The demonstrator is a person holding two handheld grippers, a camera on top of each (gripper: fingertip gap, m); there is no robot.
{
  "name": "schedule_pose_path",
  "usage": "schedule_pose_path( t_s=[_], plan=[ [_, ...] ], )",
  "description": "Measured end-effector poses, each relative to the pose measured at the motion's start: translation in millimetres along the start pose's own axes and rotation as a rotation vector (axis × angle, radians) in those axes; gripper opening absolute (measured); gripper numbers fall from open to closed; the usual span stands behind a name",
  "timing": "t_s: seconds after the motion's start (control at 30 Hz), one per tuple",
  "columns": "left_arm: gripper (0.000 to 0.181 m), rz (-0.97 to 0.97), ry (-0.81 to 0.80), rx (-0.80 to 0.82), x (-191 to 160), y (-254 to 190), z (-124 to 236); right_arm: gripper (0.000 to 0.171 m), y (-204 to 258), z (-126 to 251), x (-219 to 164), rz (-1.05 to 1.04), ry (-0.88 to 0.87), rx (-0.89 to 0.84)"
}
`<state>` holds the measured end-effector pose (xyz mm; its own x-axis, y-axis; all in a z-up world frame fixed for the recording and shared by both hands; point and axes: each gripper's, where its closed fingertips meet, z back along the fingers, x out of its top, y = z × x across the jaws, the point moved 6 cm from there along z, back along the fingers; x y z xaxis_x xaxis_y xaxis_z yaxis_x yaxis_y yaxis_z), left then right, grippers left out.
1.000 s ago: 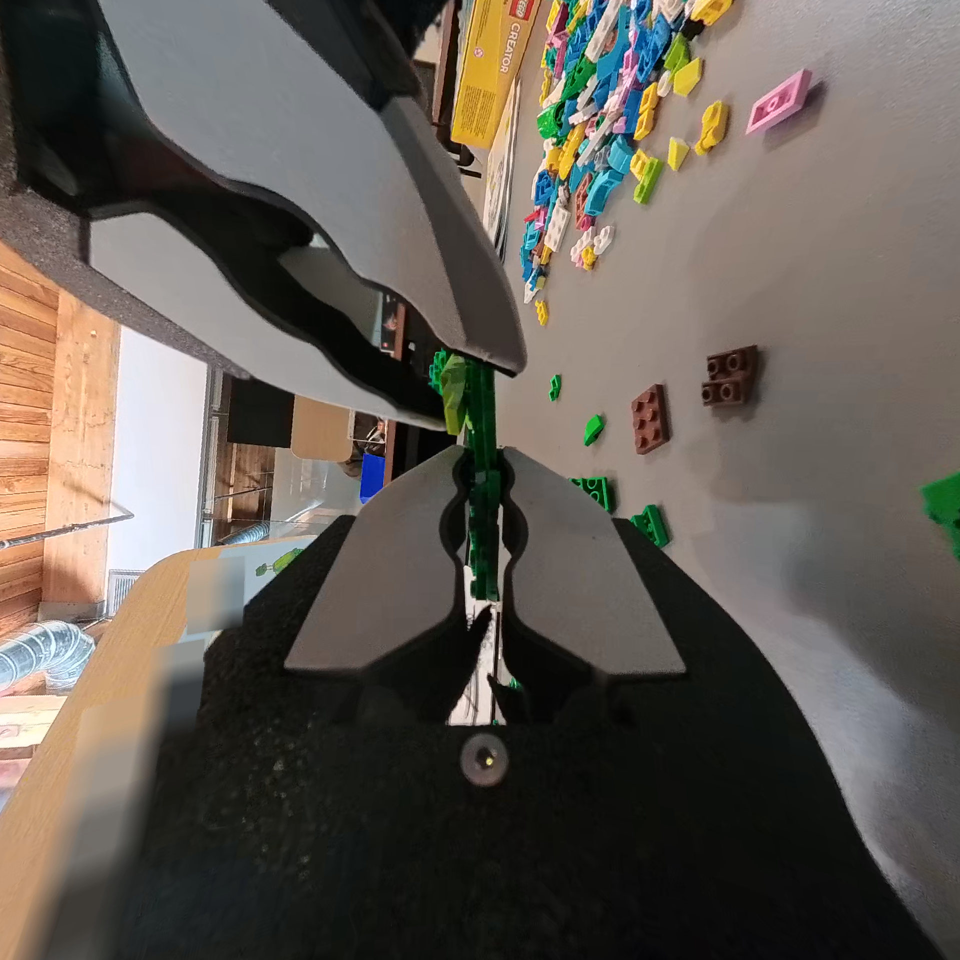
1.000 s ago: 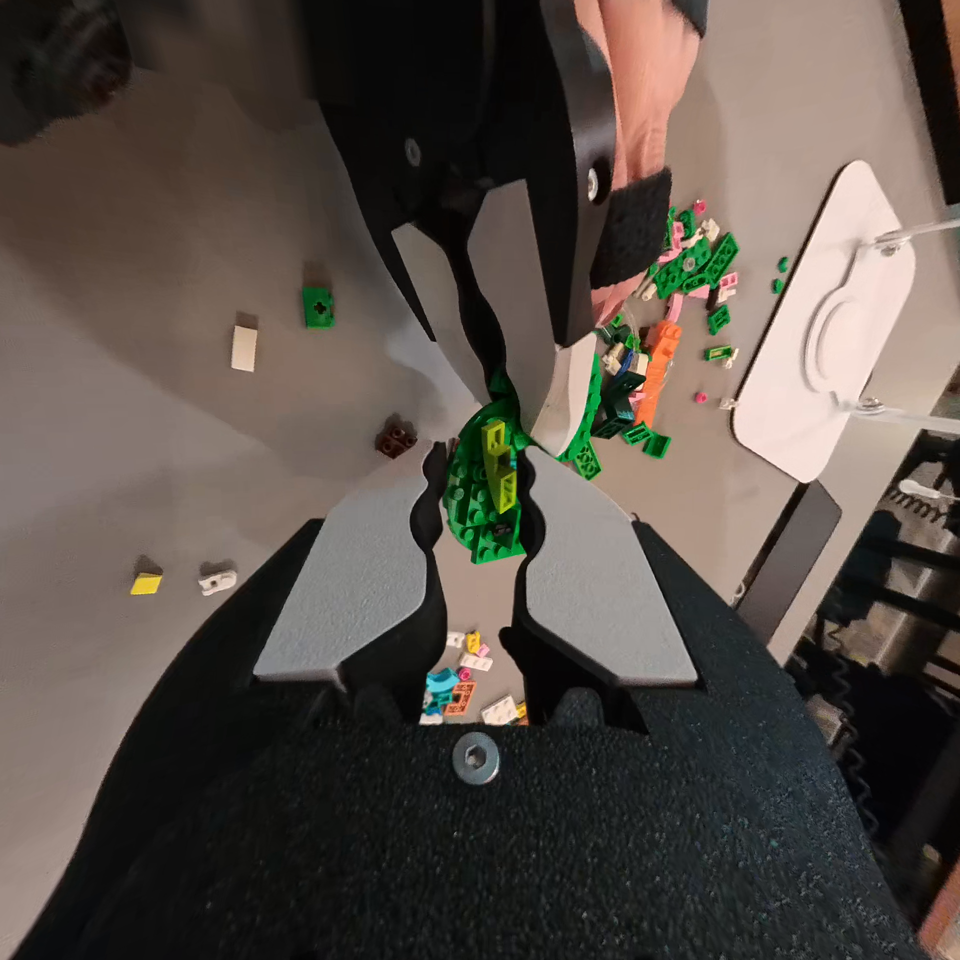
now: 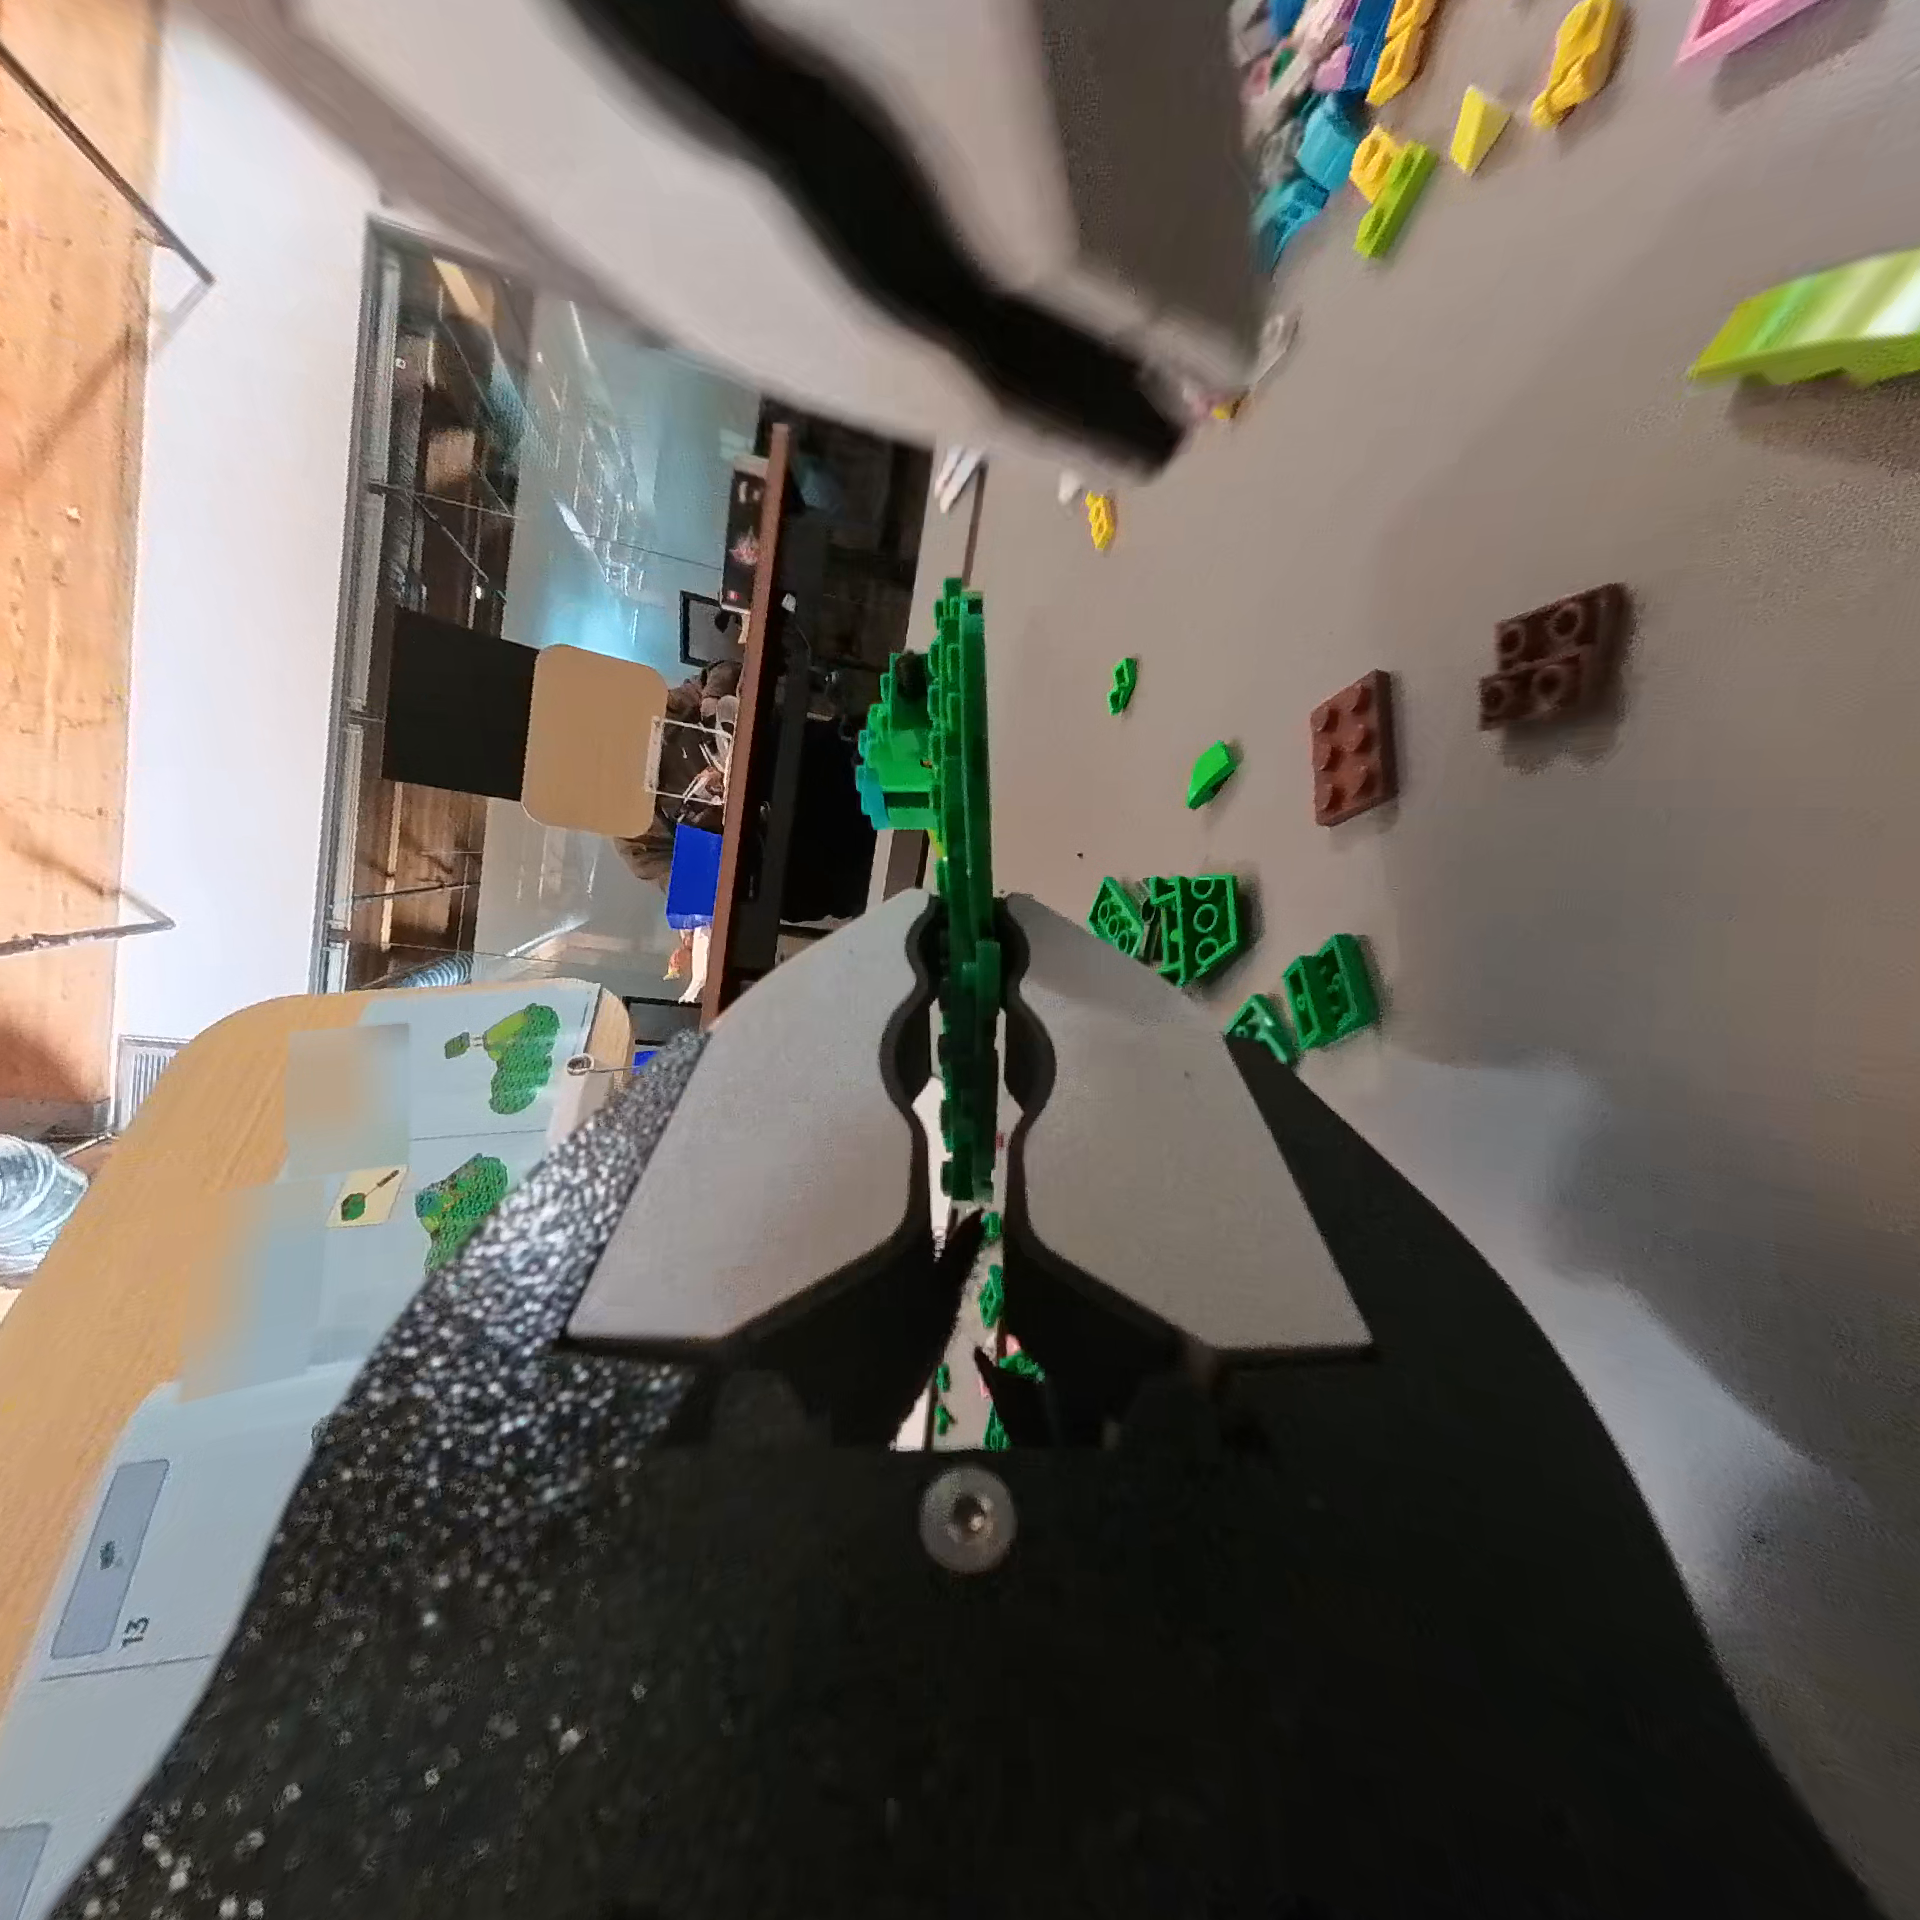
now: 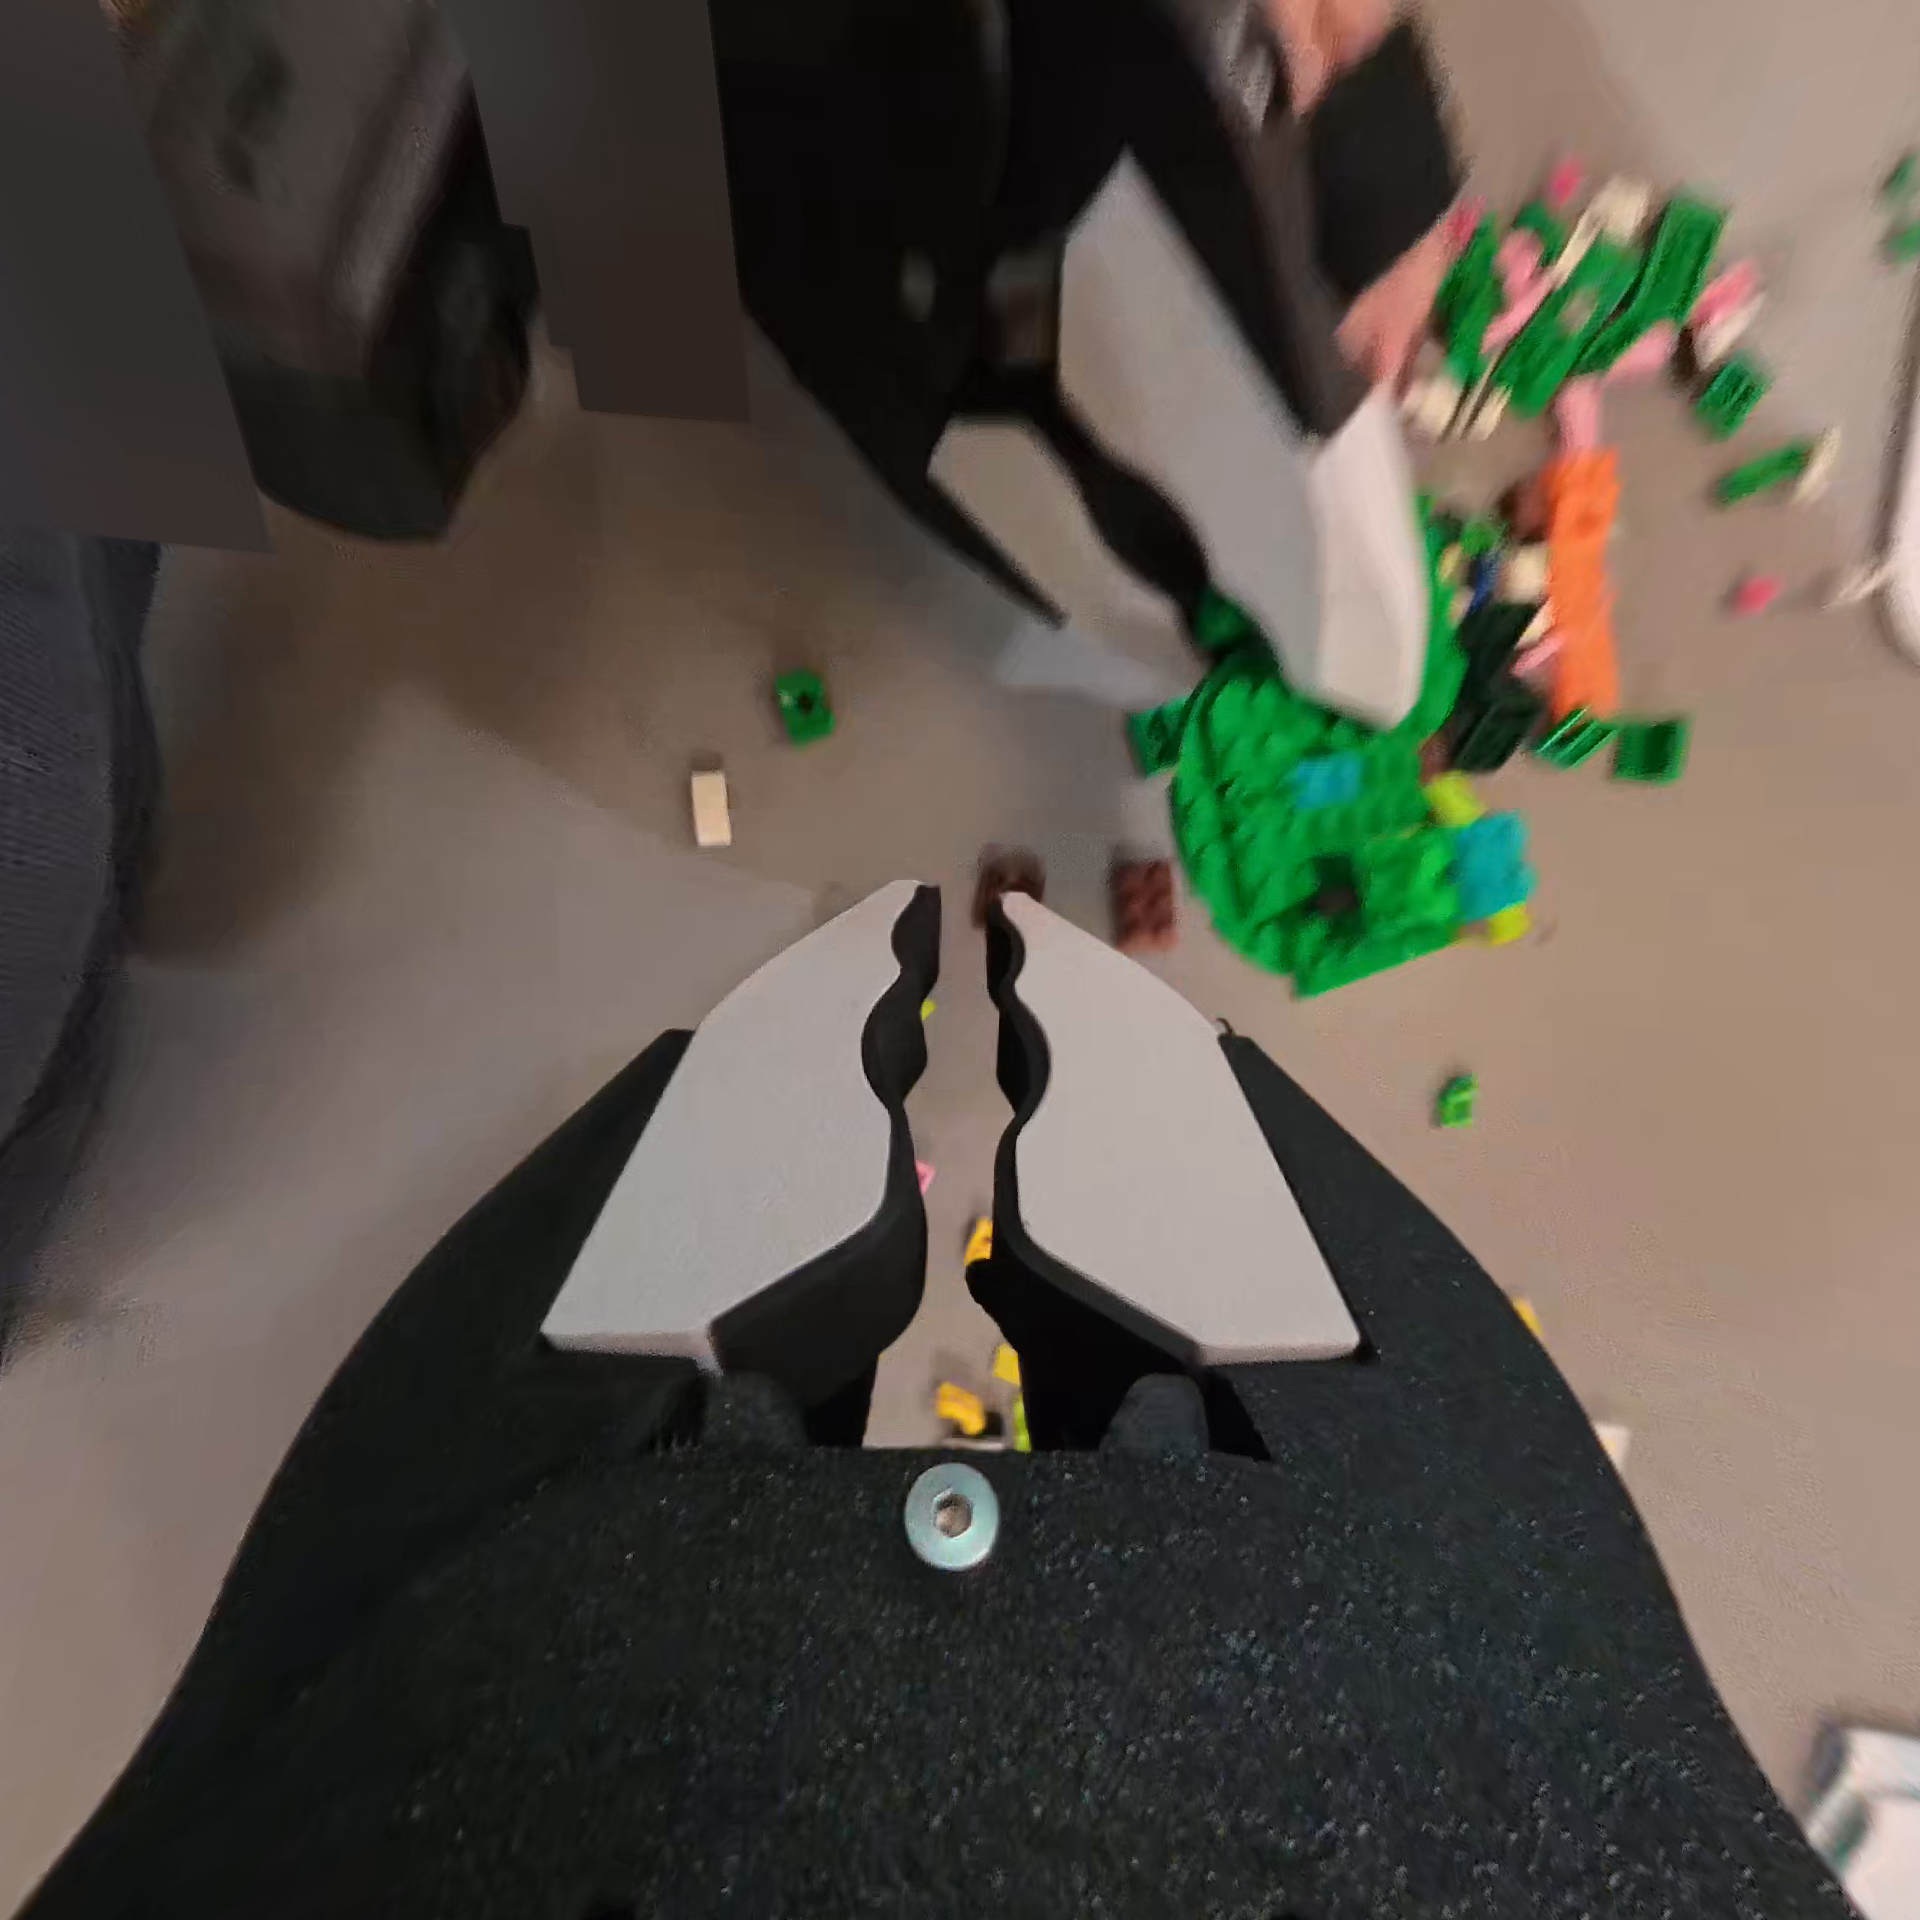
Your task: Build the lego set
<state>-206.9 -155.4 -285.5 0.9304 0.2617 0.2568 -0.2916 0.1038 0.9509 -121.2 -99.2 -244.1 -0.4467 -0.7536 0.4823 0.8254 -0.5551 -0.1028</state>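
My left gripper is shut on the green lego build, a stack of green plates seen edge-on and held above the grey table. In the right wrist view the build shows its studded face with teal and lime bits, and the left gripper's fingers clamp its top. My right gripper is empty, its jaws nearly together, and sits left of and below the build. It is a blur at the top of the left wrist view. A lime slope piece lies on the table.
Two brown plates and loose green pieces lie right of the build. A pile of coloured bricks is at the back. The instruction booklet lies at left. A tan brick, a small green brick and an orange piece lie around. One gripper's finger ends stand about 8 cm off the other's. The small green brick lies around 8 cm away from my right fingertips.
My right gripper let go of the lime piece it held against the build, pulled back and away, and its jaws closed. The left gripper still holds the build.
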Motion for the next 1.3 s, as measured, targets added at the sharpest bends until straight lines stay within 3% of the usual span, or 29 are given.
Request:
schedule_pose_path(
  t_s=[0.2,0.43,0.53,0.67,0.83,0.97,1.07,1.23,1.3],
  plan=[
    [0.008,-0.017,-0.001,-0.006,1.8,-1.2,0.6,0.012,22.2,-24.8,-37.4,-0.275,0.019,0.051],
    [0.008,-0.035,-0.017,-0.026,4.7,-5.4,0.1,0.016,31.4,-30.0,-44.3,0.072,0.070,-0.010],
    [0.008,-0.058,0.001,-0.016,3.3,-5.7,-0.1,0.015,19.0,-29.5,-44.5,-0.106,0.123,0.003],
    [0.008,-0.063,0.021,-0.013,-0.3,-5.1,-1.1,0.013,18.6,-21.8,-32.2,-0.375,0.008,0.000],
    [0.008,-0.053,0.016,-0.020,-0.1,-4.7,-2.2,0.005,44.1,-36.9,-20.8,-0.294,-0.052,-0.145],
    [0.008,-0.063,0.003,-0.015,4.4,-4.4,-1.9,0.000,35.4,-51.3,-20.7,-0.408,-0.049,-0.291],
    [0.008,-0.079,0.003,-0.008,6.1,-4.8,-1.8,0.000,39.5,-57.9,-22.2,-0.463,-0.015,-0.285],
    [0.008,-0.075,-0.009,-0.009,8.3,-5.3,-2.8,0.000,50.3,-49.4,-42.1,-0.371,0.149,-0.367],
    [0.008,-0.073,-0.012,-0.008,9.0,-5.3,-3.3,0.000,51.7,-39.2,-47.7,-0.414,0.118,-0.406]
  ],
)
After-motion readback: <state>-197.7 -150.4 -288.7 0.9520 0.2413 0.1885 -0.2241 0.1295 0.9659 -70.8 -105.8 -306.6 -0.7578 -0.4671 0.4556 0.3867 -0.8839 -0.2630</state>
